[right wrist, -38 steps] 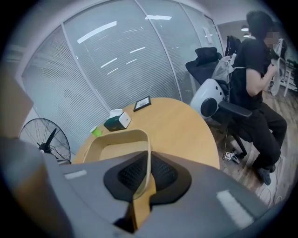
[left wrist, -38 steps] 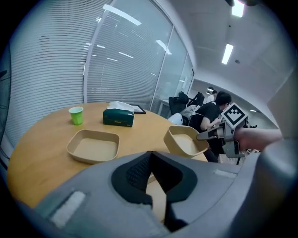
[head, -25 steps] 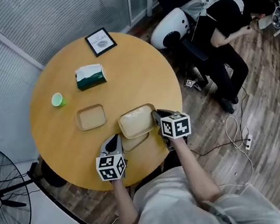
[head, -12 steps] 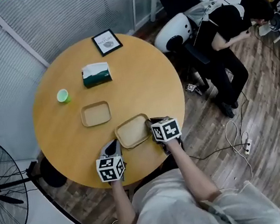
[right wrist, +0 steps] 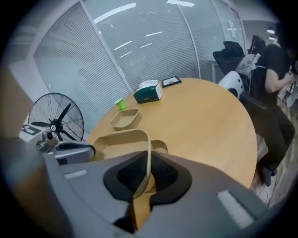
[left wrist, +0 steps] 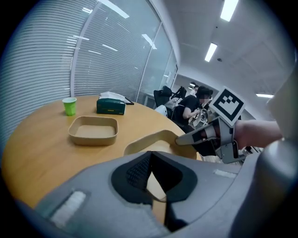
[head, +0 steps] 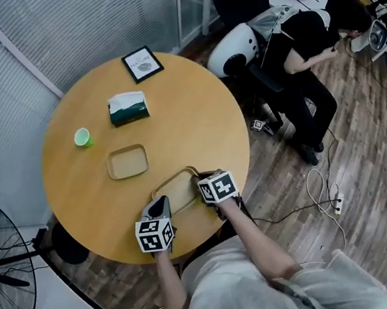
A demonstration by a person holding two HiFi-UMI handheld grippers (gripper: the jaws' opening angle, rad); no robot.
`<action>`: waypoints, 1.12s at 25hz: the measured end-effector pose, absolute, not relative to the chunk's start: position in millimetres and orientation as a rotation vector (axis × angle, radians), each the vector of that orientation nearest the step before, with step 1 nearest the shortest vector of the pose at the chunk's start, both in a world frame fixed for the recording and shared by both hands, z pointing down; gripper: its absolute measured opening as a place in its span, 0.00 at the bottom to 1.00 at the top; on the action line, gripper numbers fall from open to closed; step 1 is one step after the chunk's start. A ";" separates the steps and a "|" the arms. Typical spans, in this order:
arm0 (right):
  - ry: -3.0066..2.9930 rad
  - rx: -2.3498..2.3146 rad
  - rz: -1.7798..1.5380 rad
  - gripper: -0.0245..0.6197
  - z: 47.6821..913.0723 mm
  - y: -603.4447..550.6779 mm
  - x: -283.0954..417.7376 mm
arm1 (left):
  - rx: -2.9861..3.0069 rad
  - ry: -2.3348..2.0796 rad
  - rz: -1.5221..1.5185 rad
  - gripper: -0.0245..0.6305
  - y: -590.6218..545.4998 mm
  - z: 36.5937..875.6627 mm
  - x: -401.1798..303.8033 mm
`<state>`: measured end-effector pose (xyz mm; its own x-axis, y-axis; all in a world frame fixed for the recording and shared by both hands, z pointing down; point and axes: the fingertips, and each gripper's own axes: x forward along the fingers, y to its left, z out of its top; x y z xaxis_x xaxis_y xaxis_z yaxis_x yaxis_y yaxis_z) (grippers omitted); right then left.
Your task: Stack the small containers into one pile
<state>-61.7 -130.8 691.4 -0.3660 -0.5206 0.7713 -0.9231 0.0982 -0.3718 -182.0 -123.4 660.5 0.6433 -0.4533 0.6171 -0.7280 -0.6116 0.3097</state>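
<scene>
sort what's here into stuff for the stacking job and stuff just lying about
For the job: top tray in right tongs, bottom tray in left tongs, lone tray farther out.
Lying about: green cup, tissue box, picture frame, fan.

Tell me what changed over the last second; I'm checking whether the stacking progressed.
The right gripper, shut on the upper container, lowered it from a raised tilt down onto the lower container, whose rim the left gripper grips. Neither gripper let go. The third container, green cup and tissue box stayed put.
</scene>
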 end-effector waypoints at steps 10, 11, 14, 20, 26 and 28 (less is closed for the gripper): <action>-1.870 1.494 1.272 0.07 696.8 -132.6 -34.9 | 2.245 -1.016 0.614 0.04 -128.1 663.7 -215.0; -1.867 1.492 1.271 0.07 697.8 -132.8 -35.0 | 2.240 -1.024 0.613 0.04 -128.4 664.0 -218.2; -1.861 1.477 1.272 0.07 700.9 -130.7 -35.2 | 2.231 -1.038 0.610 0.04 -128.7 664.1 -223.7; -1.858 1.469 1.274 0.07 705.4 -129.8 -34.6 | 2.223 -1.044 0.609 0.04 -129.0 665.6 -226.8; -1.860 1.464 1.244 0.07 707.1 -132.1 -35.8 | 2.226 -1.035 0.612 0.04 -131.9 666.6 -227.4; -1.873 1.448 1.229 0.07 707.6 -133.0 -39.2 | 2.226 -1.039 0.613 0.04 -132.9 666.9 -229.3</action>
<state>-39.2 -133.0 707.6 -0.3329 -0.5100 0.7932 -0.9306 0.0419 -0.3636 -229.3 -132.9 666.9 0.5869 -0.5181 0.6222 -0.7952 -0.5133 0.3227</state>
